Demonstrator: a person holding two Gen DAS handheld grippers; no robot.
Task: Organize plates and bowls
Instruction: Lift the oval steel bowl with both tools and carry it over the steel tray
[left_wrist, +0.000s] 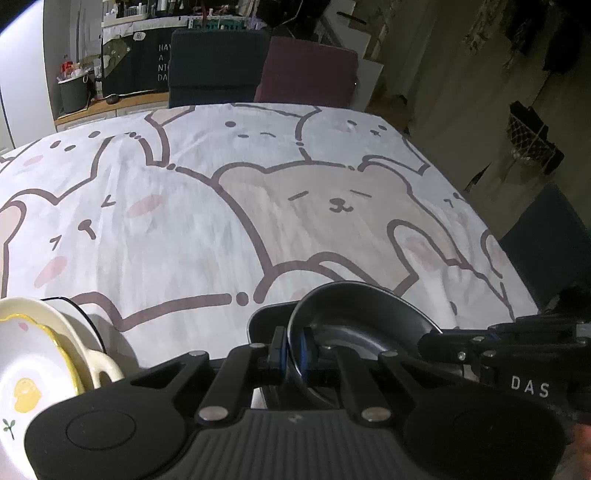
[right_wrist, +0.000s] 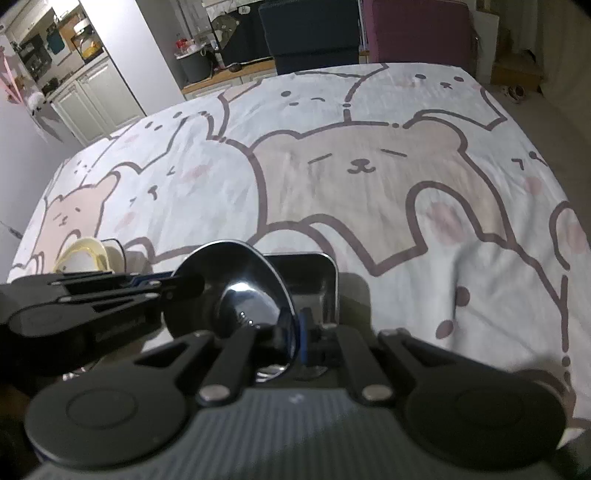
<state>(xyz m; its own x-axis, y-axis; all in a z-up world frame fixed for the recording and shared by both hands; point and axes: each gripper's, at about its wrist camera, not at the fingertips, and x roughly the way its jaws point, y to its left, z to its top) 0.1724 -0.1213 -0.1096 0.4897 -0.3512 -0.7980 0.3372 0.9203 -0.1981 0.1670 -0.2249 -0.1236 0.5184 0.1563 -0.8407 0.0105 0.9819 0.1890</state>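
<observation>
My left gripper (left_wrist: 293, 354) is shut on the rim of a dark round bowl (left_wrist: 354, 314), held tilted over a dark rectangular tray (left_wrist: 266, 317). My right gripper (right_wrist: 295, 339) is shut on the opposite rim of the same bowl, whose shiny underside (right_wrist: 243, 295) faces the right wrist camera, with the tray (right_wrist: 314, 269) behind it. The right gripper shows at the right of the left wrist view (left_wrist: 509, 343), and the left gripper at the left of the right wrist view (right_wrist: 110, 295). A stack of cream and yellow plates and a bowl (left_wrist: 44, 354) stands at the left, also seen in the right wrist view (right_wrist: 88, 254).
The table carries a white cloth with bear and rabbit drawings (left_wrist: 258, 192). Beyond its far edge stand a dark blue chair (left_wrist: 218, 66) and a maroon chair (left_wrist: 310, 70). Another blue chair (left_wrist: 546, 243) is at the right side.
</observation>
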